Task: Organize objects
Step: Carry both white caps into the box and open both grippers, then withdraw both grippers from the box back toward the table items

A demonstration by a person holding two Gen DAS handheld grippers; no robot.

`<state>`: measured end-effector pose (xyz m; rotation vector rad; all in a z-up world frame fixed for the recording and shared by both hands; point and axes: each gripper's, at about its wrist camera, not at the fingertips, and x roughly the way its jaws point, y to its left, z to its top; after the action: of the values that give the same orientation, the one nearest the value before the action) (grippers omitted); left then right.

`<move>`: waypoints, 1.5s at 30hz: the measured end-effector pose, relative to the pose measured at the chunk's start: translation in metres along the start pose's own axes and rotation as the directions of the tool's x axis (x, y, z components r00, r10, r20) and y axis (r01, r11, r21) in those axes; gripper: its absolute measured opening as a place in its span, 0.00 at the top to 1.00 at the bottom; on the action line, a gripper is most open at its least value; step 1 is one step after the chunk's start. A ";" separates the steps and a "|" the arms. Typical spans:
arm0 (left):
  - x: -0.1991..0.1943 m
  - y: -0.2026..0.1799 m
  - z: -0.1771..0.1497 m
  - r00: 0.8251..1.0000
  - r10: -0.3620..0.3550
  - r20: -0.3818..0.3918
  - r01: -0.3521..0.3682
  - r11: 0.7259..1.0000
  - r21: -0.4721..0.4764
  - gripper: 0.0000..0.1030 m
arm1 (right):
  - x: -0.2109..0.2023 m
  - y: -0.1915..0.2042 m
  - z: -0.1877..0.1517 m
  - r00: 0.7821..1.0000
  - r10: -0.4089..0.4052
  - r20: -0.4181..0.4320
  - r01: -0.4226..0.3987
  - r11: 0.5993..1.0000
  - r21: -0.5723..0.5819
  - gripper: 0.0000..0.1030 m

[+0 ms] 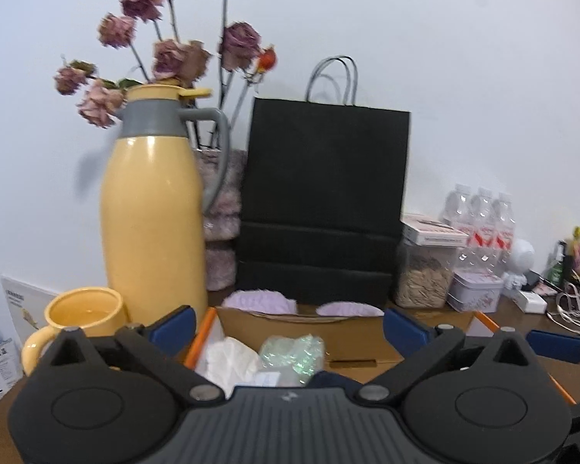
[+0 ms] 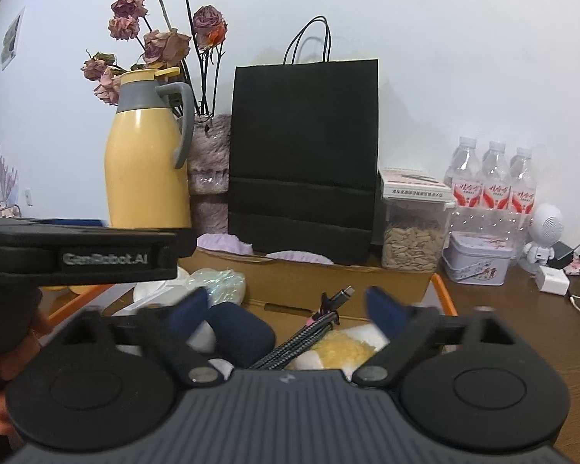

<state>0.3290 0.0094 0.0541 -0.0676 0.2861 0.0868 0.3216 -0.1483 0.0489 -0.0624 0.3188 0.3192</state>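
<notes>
Over the near cardboard box (image 2: 328,274), your left gripper (image 1: 290,328) and right gripper (image 2: 286,305) both stand spread and empty. The braided cable (image 2: 301,340) inside may snag a finger and drag neighbours out.

The left tongs (image 1: 288,330) stand wide open, blue pads (image 1: 174,328) far apart with nothing pressed between them. The right tongs (image 2: 286,309) are likewise spread wide, gripping nothing. In the right wrist view, the left tongs' black body crosses at left, with fingers (image 2: 4,363) of a hand beneath it.
</notes>
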 end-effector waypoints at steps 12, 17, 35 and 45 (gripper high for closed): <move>0.001 0.001 0.001 1.000 -0.011 -0.018 0.011 1.000 -0.007 0.00 | -0.001 0.000 0.001 1.000 -0.008 -0.001 0.008 1.000 -0.002 0.00; -0.003 0.002 0.001 1.000 -0.022 -0.015 0.022 1.000 -0.011 0.00 | -0.003 -0.002 0.001 1.000 -0.006 0.001 0.006 1.000 0.004 0.00; -0.029 0.028 -0.023 0.999 -0.006 -0.045 0.005 1.000 -0.016 0.00 | -0.033 -0.011 -0.020 0.999 -0.035 0.013 0.035 0.999 -0.031 0.00; -0.056 0.043 -0.037 0.999 -0.006 -0.050 0.005 1.000 -0.011 0.00 | -0.062 -0.016 -0.047 0.998 -0.062 -0.010 0.061 0.998 -0.019 0.00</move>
<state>0.2613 0.0448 0.0317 -0.0811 0.3351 0.0814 0.2571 -0.1869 0.0240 -0.0923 0.3233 0.2611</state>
